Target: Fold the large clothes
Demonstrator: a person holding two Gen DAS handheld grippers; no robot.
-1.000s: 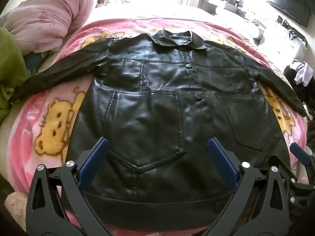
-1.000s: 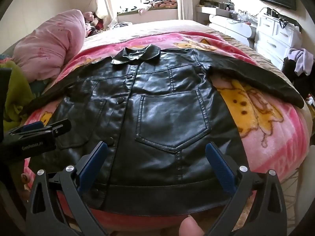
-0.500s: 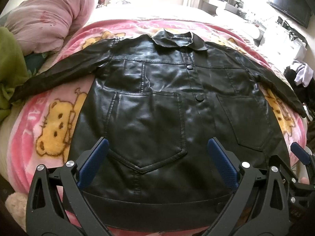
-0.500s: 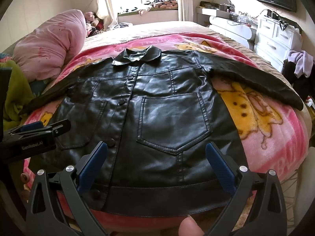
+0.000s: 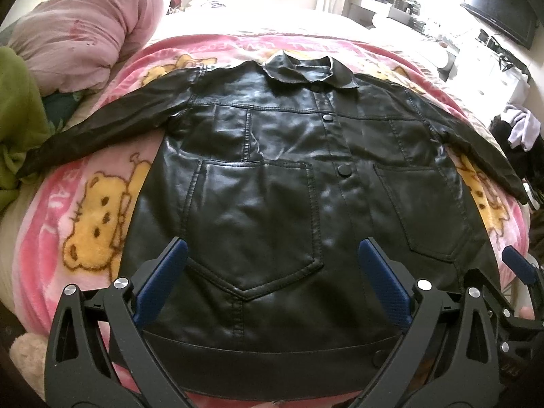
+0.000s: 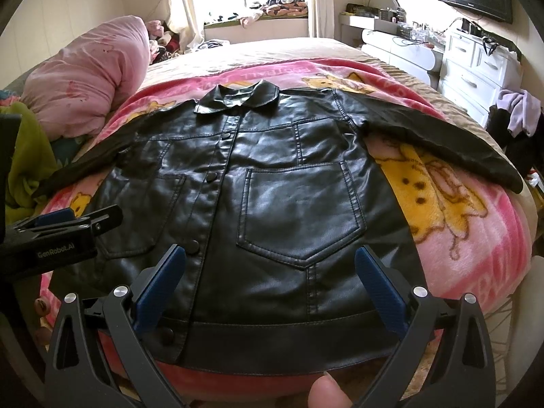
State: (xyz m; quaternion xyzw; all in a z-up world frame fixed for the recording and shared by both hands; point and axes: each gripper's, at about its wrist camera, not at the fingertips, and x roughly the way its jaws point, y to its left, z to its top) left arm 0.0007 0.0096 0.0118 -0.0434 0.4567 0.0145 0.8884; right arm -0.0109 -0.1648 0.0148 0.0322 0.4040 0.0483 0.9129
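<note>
I hold both the left gripper [image 5: 272, 272] and right gripper [image 6: 270, 272] spread wide, empty, above the jacket [image 5: 289, 187] hem at the bed's near edge (slippery leather); I'd pinch deep.

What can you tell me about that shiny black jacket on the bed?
The jacket looks like glossy black leather. It lies flat and face up on a pink blanket with yellow bears, collar at the far end, hem near the cameras. It is buttoned shut with round black buttons, has two big pointed pockets, stitched seams and a plain band along the hem. Both sleeves spread out sideways. Only the blanket touches it; both grippers hover open above the hem.
</note>
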